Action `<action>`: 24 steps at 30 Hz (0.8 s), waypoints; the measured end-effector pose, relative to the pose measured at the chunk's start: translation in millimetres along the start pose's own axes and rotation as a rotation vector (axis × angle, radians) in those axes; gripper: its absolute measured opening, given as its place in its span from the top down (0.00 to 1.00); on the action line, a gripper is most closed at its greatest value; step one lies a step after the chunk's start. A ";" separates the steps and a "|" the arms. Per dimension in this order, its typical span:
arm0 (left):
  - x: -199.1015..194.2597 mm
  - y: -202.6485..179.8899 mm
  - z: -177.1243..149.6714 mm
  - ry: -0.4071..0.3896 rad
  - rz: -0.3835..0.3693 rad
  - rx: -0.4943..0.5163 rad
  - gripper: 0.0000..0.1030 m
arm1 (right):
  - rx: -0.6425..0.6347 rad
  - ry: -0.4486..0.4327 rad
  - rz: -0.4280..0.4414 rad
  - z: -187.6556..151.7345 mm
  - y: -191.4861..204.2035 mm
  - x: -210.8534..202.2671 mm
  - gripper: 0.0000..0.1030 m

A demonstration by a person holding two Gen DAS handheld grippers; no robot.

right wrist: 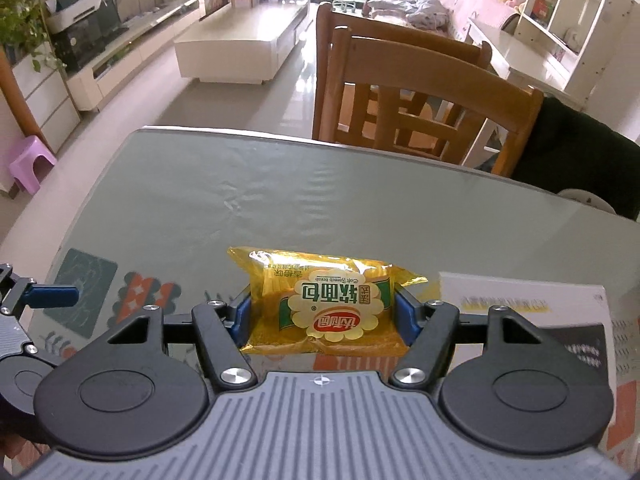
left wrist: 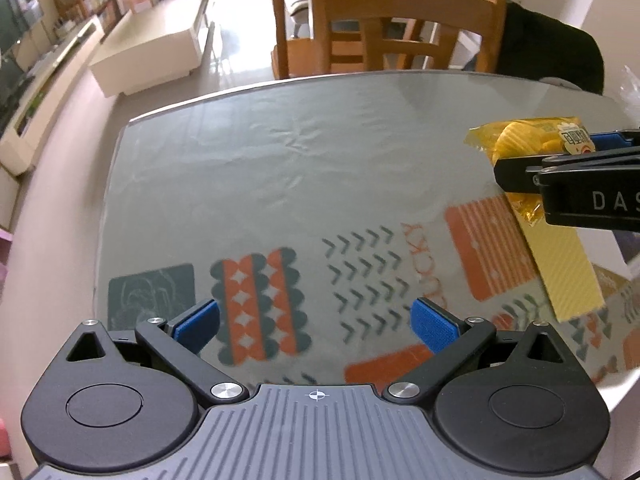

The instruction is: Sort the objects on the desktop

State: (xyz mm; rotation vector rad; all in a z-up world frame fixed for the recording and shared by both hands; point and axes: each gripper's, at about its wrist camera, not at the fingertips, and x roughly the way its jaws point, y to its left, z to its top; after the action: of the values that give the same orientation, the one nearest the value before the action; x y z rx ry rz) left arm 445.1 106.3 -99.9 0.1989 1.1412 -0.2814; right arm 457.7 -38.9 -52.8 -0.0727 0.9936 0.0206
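The left gripper (left wrist: 316, 326) hangs released and empty over the patterned table (left wrist: 240, 168). To its right, the right gripper (right wrist: 323, 314) clamps a yellow soft-bread packet (right wrist: 324, 304) above the table's near side. The slick, puffy wrapper could slide from the pads (right wrist: 404, 316) if squeezed unevenly, dropping onto the white booklet (right wrist: 520, 300) just right.

Both tools are built alike. The left tongs (left wrist: 316, 322) have a grey ribbed body with a small white crosshair mark at its front edge, flanked by two round black housings, each with a recessed disc on top. Black link arms run forward from shiny silver screws to fingers faced with bright blue textured pads (left wrist: 434, 328). Triangular cut-outs pierce the outer black plates, topped by smaller silver screws. The right tongs (right wrist: 322, 312) show the same grey ribs, crosshair, black discs and blue pads (right wrist: 403, 316). White letters "DAS" mark their black side.
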 end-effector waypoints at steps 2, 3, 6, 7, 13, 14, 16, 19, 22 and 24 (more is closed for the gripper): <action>-7.5 -7.9 -7.3 0.002 -0.002 0.011 0.00 | 0.007 -0.002 -0.001 -9.9 -5.9 -10.4 0.19; -11.1 -11.8 -11.3 0.003 -0.003 0.015 0.00 | 0.009 -0.003 -0.002 -14.9 -8.8 -14.8 0.19; -20.4 -22.8 -24.1 0.015 -0.008 0.021 0.00 | 0.017 -0.003 -0.004 -31.9 -18.4 -29.8 0.19; -23.6 -26.6 -28.7 0.017 -0.009 0.025 0.00 | 0.021 -0.003 -0.005 -37.6 -21.7 -34.5 0.19; -43.0 -52.7 -56.7 0.036 -0.011 0.035 0.00 | 0.076 -0.005 -0.007 -77.8 -46.6 -63.7 0.19; -46.3 -57.3 -61.6 0.039 -0.011 0.034 0.00 | 0.094 -0.003 -0.002 -85.9 -51.2 -69.7 0.19; -52.2 -65.4 -71.2 0.046 -0.010 0.024 0.00 | 0.119 -0.002 0.006 -103.6 -57.8 -82.5 0.19; -61.8 -78.6 -87.5 0.056 0.004 0.011 0.00 | 0.127 -0.002 0.005 -129.2 -64.3 -97.7 0.19; -71.4 -92.2 -106.1 0.069 0.018 -0.005 0.00 | 0.142 -0.001 0.012 -155.7 -71.1 -114.4 0.19; -77.0 -100.4 -118.7 0.078 0.024 -0.019 0.00 | 0.154 0.001 0.022 -170.4 -75.9 -122.9 0.19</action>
State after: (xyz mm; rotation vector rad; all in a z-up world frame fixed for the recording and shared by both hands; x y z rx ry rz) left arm 280.5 55.7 -78.8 0.2085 1.2178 -0.2436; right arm 251.9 -124.7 -38.6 0.0792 0.9943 -0.0358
